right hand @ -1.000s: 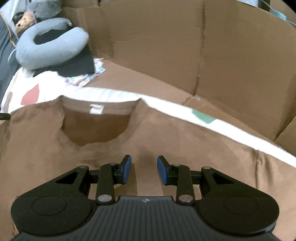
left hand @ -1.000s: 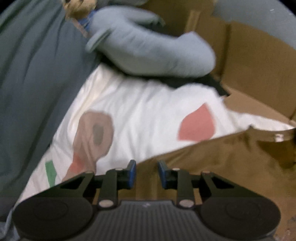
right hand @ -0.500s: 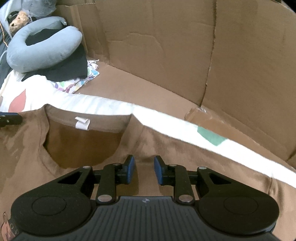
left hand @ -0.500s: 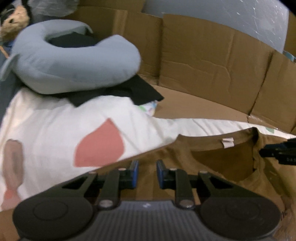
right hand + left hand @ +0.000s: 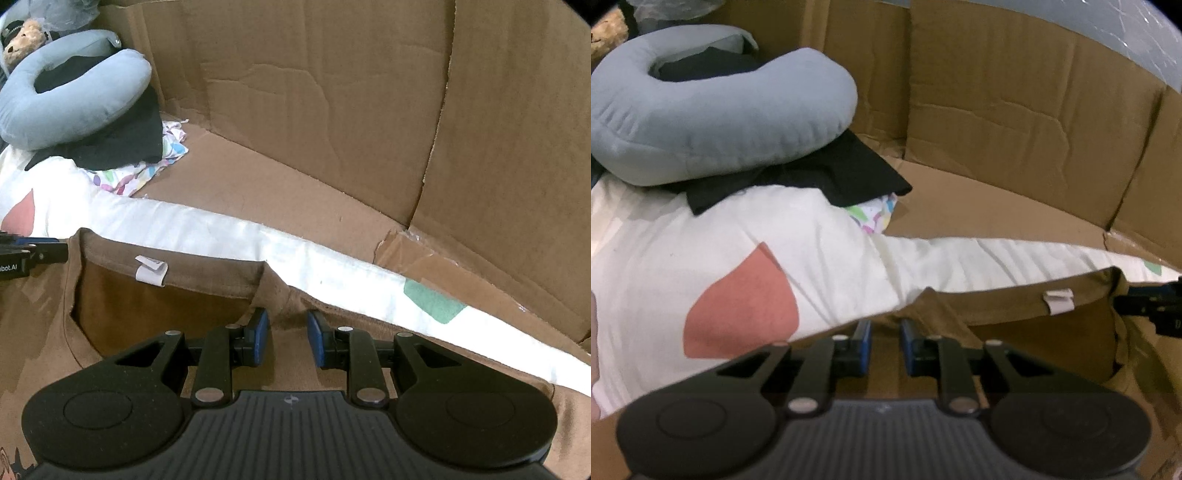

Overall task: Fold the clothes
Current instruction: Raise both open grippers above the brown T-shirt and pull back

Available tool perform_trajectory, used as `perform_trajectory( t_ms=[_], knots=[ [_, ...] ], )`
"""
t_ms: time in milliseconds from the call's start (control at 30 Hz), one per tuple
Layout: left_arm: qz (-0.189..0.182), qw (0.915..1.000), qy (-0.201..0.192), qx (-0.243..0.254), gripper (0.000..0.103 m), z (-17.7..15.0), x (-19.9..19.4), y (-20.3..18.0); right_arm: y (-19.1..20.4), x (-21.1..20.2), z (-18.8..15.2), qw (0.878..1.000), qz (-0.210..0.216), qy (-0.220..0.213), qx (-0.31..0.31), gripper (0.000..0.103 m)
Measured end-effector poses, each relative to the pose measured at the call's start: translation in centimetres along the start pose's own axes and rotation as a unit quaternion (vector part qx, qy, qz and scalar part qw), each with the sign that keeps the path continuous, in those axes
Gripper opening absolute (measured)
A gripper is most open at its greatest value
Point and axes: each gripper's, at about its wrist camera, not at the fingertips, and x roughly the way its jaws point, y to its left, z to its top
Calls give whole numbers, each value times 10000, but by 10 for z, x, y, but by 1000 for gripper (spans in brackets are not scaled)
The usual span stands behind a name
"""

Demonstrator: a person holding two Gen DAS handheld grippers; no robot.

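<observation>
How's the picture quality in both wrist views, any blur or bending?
Left wrist: slightly soft, dim, with the pillow bulging from fisheye bending. Right wrist: sharper and brighter; the shirt label reads clearly, cardboard edges curve, corners are black.

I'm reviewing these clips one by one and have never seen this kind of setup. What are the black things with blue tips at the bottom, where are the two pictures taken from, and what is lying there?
No robot arm here: a person holds two hand-held grippers, each carrying a wide-angle camera that looks along its fingers. The left gripper and the right gripper are each seen from their own camera. Both have their blue pads apart and grip nothing. Under them lies a brown T-shirt, spread on a white sheet, with a white label at its collar. Each gripper sits low near one shoulder, beside the neck opening. Behind lie a grey neck pillow on black cloth, and cardboard walls.
</observation>
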Motion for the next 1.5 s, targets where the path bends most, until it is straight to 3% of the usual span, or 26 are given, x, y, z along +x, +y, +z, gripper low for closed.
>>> perform_trajectory(
  t_ms=[67,133,267,333,533,700,967,1500],
  knots=[
    [2,10000,13,37,27,1,-5,-2,0,-6,0,10000,7,-26,46,38],
    [27,10000,10,87,44,2,-10,-6,-1,-13,-1,9999,35,-63,103,42],
    [36,9998,17,190,50,5,-22,-16,-5,-27,-4,9998,85,-59,187,45],
    [33,9999,28,165,62,5,-32,-22,-6,-36,-5,9997,104,-80,220,46],
    [31,10000,56,33,68,5,-61,-40,-12,-67,-13,9986,140,-119,495,51],
    [30,9999,79,-77,79,5,-86,-54,-8,-100,-17,9982,266,-126,523,77],
    [-99,9994,167,-287,86,6,-138,-71,4,-162,-13,9979,349,-169,520,93],
    [-337,9993,117,56,95,12,-223,-104,7,-271,-18,9969,322,-306,651,99]
  ],
)
